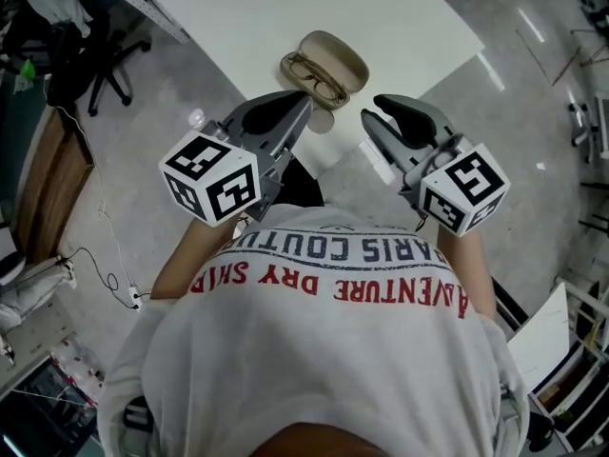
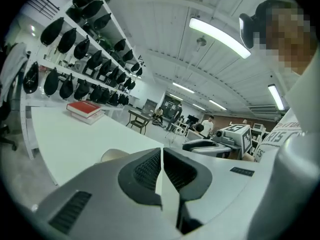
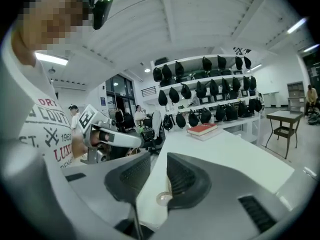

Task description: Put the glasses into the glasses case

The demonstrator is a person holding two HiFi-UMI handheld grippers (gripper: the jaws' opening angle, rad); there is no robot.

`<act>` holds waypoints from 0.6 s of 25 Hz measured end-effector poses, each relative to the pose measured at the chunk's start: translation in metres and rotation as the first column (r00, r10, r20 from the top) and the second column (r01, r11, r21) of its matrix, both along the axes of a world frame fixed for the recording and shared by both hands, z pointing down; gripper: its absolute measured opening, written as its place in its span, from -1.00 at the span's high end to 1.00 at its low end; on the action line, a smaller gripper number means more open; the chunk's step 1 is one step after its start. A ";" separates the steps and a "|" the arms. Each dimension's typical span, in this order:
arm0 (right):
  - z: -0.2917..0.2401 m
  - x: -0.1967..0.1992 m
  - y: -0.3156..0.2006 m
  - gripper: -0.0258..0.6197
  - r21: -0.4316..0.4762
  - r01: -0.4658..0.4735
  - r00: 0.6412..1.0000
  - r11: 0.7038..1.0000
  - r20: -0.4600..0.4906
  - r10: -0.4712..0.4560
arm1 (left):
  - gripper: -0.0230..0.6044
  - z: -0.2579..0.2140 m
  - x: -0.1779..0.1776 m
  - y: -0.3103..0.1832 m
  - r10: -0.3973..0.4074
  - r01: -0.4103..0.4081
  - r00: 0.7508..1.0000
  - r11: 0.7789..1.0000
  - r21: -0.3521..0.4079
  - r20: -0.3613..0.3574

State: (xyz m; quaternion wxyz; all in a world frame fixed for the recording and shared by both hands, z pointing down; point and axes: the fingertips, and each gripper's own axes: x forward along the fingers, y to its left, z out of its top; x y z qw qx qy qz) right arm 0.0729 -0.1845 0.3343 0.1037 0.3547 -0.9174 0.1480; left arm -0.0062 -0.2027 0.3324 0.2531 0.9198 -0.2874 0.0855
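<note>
At the near corner of the white worktop [image 1: 285, 8], the beige glasses case [image 1: 330, 61] lies open. The glasses [image 1: 314, 76] rest inside its lower half, lenses up, and the lid is tipped back toward the far side. The case sits just in from the corner, apart from both of my claws.

My left claw [image 1: 304, 100] hangs in front of my chest, its tip close to the case's near end but above it and not touching. In the left gripper view its two ribbed pads [image 2: 147, 170] stand clenched together with only a thin slit of light between them and nothing caught there. The rounded beige end of the case peeks over that claw's left jaw.

My right claw [image 1: 371, 108] is level with the left one, just off the corner of the worktop and a little to the right of the case. In the right gripper view its jaws stand partly apart, released, with only bare worktop showing through the gap. It grips nothing.

Each claw's marker cube [image 1: 211, 179] sits back near my wrists, over my white printed T-shirt [image 1: 333, 350].

Farther along the worktop, near its far edge, lies a red book [image 3: 202, 129]. Behind it are shelves [image 3: 210, 91] lined with dark rounded items that I cannot identify.
</note>
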 end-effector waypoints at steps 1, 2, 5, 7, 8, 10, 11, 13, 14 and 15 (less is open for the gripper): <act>-0.004 0.000 0.006 0.60 0.007 0.012 1.000 1.000 0.002 -0.012 | 0.81 -0.004 0.003 0.005 0.006 -0.006 1.000 1.000 0.012 -0.006; -0.008 0.001 0.010 0.68 0.015 0.019 1.000 1.000 0.009 -0.020 | 0.81 -0.008 0.005 0.009 0.013 -0.013 1.000 1.000 0.021 -0.012; -0.025 0.005 0.018 0.81 0.040 0.021 0.998 0.999 0.052 -0.023 | 0.81 -0.016 0.011 0.020 0.037 -0.036 0.999 0.999 0.040 -0.030; -0.031 0.008 0.022 0.83 0.045 0.007 0.997 0.999 0.077 -0.011 | 0.81 -0.018 0.013 0.027 0.049 -0.047 0.998 0.998 0.049 -0.038; -0.032 0.008 0.023 0.83 0.038 0.004 0.996 0.999 0.087 -0.007 | 0.81 -0.019 0.012 0.030 0.052 -0.050 0.998 0.997 0.053 -0.042; -0.032 0.007 0.026 0.83 0.021 0.006 0.994 1.000 0.107 -0.008 | 0.81 -0.021 0.009 0.032 0.052 -0.049 0.997 0.997 0.060 -0.053; -0.033 0.006 0.026 0.83 0.017 0.005 0.993 1.000 0.115 -0.007 | 0.81 -0.022 0.008 0.033 0.050 -0.047 0.997 0.997 0.061 -0.060; -0.035 0.006 0.028 0.84 0.015 -0.001 0.992 1.000 0.124 -0.001 | 0.81 -0.023 0.008 0.033 0.046 -0.042 0.996 0.997 0.059 -0.072; -0.036 0.006 0.029 0.85 0.013 -0.005 0.992 1.000 0.129 0.003 | 0.81 -0.023 0.008 0.034 0.045 -0.041 0.996 0.997 0.058 -0.076; -0.037 0.007 0.030 0.85 0.008 -0.008 0.991 1.000 0.137 0.007 | 0.81 -0.024 0.008 0.034 0.045 -0.040 0.996 0.997 0.059 -0.079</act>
